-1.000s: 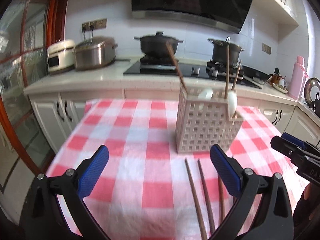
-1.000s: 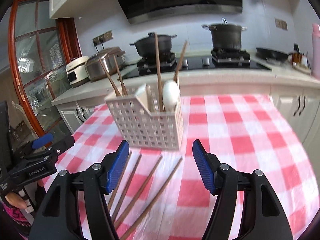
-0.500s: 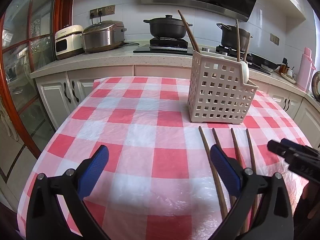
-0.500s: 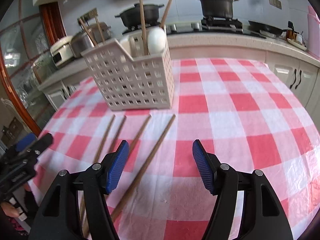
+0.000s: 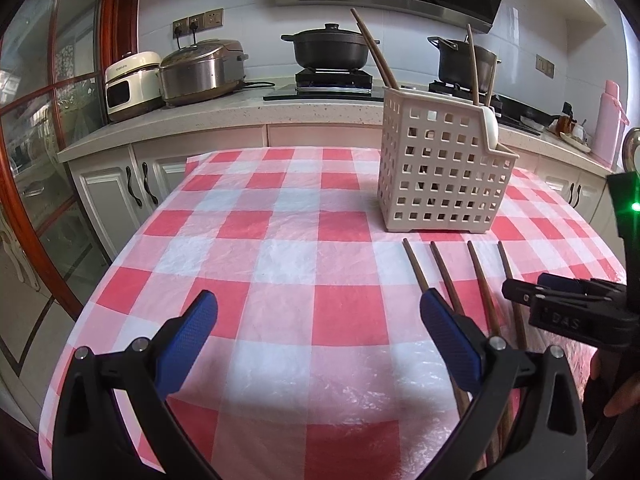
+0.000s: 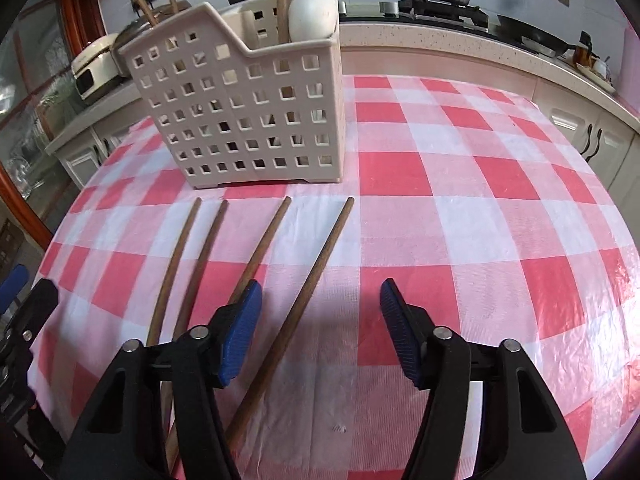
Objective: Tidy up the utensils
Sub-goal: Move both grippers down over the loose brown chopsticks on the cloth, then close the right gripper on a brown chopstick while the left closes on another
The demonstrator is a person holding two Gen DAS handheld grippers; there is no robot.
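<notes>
Several brown wooden chopsticks (image 6: 312, 276) lie side by side on the red-and-white checked tablecloth, in front of a beige perforated utensil basket (image 6: 248, 112). The basket holds upright chopsticks and a white spoon (image 6: 312, 14). My right gripper (image 6: 320, 336) is open and empty, low over the cloth, with the rightmost chopstick between its fingers. My left gripper (image 5: 320, 344) is open and empty over bare cloth; the chopsticks (image 5: 480, 280) lie at its right finger and the basket (image 5: 440, 168) stands beyond. The right gripper shows at the right edge of the left wrist view (image 5: 568, 308).
The table (image 5: 280, 248) ends at a rounded near edge. Behind it runs a kitchen counter with a rice cooker (image 5: 200, 72), a white appliance (image 5: 132, 84), two black pots (image 5: 332, 48) on a stove and a pink flask (image 5: 610, 120). A glass door stands at the left.
Both grippers have come down and closer to the table; the right one now straddles the rightmost loose chopstick. Both stayed open.
</notes>
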